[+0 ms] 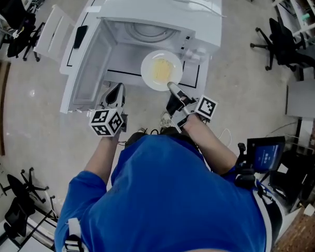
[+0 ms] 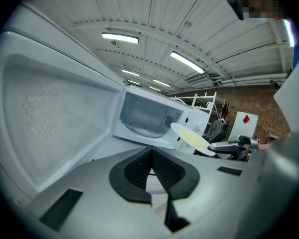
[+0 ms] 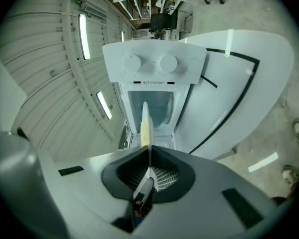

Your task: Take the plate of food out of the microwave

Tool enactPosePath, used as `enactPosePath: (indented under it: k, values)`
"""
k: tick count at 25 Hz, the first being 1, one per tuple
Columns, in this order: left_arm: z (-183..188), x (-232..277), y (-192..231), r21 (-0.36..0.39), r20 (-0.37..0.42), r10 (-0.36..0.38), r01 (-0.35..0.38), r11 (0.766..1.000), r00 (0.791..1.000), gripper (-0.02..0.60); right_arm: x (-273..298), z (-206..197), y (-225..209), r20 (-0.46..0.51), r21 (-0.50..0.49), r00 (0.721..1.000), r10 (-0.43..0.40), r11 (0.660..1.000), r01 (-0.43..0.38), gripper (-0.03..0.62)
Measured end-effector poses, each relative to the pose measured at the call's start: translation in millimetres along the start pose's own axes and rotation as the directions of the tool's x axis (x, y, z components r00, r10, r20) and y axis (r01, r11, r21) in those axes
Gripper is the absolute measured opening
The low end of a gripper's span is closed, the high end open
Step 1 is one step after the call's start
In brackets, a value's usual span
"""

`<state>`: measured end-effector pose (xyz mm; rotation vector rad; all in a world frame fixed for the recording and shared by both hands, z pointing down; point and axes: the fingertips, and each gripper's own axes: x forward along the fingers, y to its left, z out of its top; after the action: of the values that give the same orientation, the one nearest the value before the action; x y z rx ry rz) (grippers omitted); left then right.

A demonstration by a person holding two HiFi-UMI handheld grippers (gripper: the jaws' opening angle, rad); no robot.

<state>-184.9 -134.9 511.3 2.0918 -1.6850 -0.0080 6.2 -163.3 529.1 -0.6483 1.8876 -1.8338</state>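
Your right gripper (image 1: 171, 87) clamped on the near rim of the round white plate (image 1: 161, 70), flat yellow food on top, plate just outside the open glossy white microwave (image 1: 163, 14), your left gripper (image 1: 114, 95) closed, empty.

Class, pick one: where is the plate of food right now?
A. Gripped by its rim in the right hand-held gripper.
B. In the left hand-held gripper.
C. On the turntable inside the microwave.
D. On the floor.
A: the right hand-held gripper pinches the rim of the plate in front of the open microwave.
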Motion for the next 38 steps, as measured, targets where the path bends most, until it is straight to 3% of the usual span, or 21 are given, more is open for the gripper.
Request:
enactPosePath:
  k: [17, 38]
  values:
    - [-24, -92, -6, -0.114, -0.005, -0.201, 0.199, 0.973, 0.98, 0.009, -95, -91, 6, 0.217, -0.017, 0.975, -0.043, 0.999, 0.048, 0.02]
    - [-30, -103, -44, -0.124, 0.002, -0.229, 0.228, 0.966, 0.973, 0.009, -133, -87, 12, 0.247, -0.031, 0.969, -0.033, 0.999, 0.042, 0.02]
